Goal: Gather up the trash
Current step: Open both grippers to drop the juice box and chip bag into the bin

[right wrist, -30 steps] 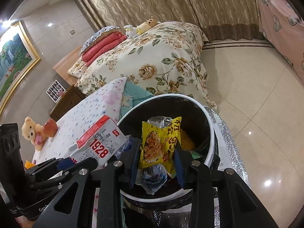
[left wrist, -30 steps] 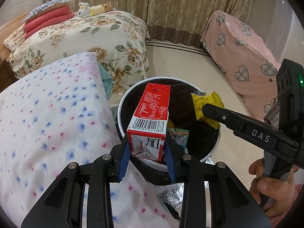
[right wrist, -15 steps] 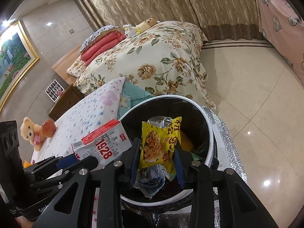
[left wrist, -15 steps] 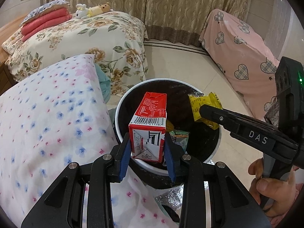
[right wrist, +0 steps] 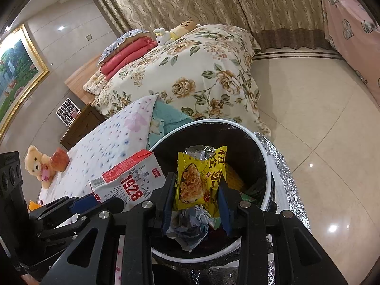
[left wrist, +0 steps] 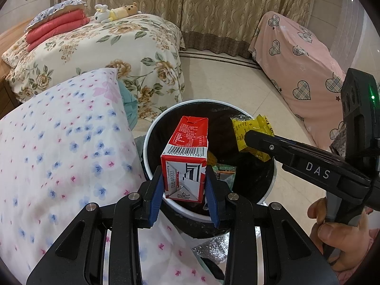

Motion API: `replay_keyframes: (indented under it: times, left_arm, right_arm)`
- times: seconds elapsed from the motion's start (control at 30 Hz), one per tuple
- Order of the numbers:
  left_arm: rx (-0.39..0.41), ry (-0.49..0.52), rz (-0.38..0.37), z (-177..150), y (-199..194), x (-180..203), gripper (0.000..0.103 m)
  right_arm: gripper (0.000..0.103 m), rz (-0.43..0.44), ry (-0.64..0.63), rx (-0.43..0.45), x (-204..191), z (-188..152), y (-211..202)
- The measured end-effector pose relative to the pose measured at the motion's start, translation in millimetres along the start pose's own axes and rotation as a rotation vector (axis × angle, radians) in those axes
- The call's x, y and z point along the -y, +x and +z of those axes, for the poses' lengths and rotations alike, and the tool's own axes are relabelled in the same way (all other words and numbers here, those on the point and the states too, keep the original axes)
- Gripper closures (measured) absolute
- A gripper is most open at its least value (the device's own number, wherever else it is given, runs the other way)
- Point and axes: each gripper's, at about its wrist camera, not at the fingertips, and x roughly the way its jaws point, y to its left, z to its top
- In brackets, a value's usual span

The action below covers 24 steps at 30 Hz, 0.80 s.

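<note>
Bin [left wrist: 152,128] holds wrappers; left tool [left wrist: 184,186] grips carton [left wrist: 187,156], right tool [right wrist: 196,204] grips yellow packet [right wrist: 199,178].

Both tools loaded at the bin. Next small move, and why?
Probably open the right tool first. Its yellow crinkled snack wrapper already hangs inside the rim of the round white-rimmed black bin, so it should drop onto the trash below. The left tool grips the red-and-white drink carton right at the near rim; nudge it further over the bin before release.
</note>
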Motion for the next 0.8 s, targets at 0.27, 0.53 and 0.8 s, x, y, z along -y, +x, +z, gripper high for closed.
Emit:
replay_keyframes:
  times: [0.27, 0.53, 0.8]
  left_arm:
    - [0.005, -0.008, 0.007, -0.4, -6.2, 0.1, 0.057]
    - [0.040, -0.034, 0.014, -4.7, -24.8, -10.1, 0.044]
    - [0.064, -0.081, 0.028, -22.6, -44.5, -30.1, 0.042]
  right_arm:
    - [0.054, 0.010, 0.033, -0.014, 3.9, 3.9, 1.7]
    - [0.045, 0.017, 0.044, -0.011, 4.4, 4.8, -1.7]
    - [0.037, 0.019, 0.034, 0.018, -9.7, 4.6, -13.8]
